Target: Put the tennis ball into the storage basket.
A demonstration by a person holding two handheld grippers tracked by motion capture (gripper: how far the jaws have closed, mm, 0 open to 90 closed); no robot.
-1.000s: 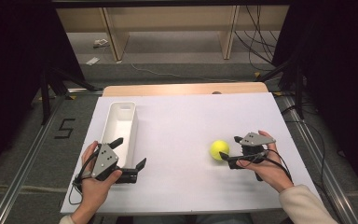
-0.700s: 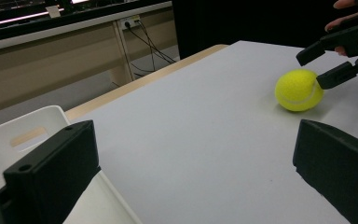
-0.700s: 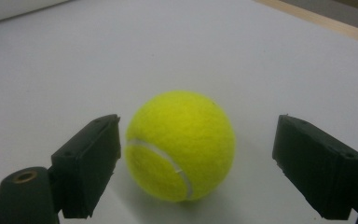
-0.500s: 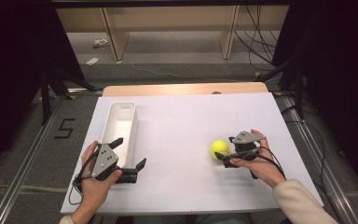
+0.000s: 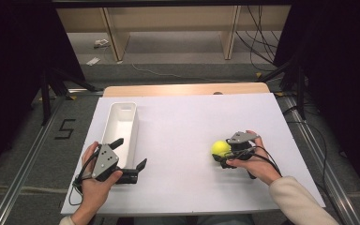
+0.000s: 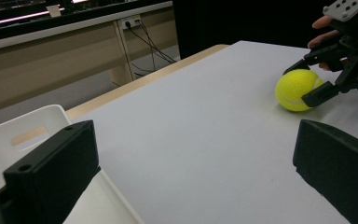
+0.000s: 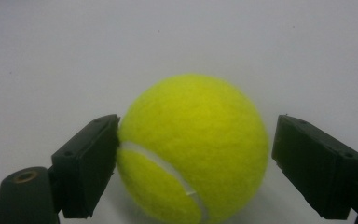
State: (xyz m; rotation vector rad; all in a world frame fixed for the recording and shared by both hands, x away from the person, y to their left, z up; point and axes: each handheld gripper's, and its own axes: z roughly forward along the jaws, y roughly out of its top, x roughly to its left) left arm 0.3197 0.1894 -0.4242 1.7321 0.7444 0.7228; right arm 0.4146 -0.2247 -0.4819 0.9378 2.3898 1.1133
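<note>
Ball is being straddled by open right tongs, not yet clamped; closing is needed next. Left tongs are being held open beside bin.

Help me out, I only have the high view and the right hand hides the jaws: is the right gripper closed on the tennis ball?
Observer: Not yet. In the right gripper view the right gripper straddles the tennis ball; one jaw touches it, the other stands apart.
Operator: Is the ball on the table?
Observer: Yes, the left gripper view shows it resting on the white table.
Operator: And the left gripper?
Observer: The left gripper is open, holding nothing, beside the white bin.
</note>
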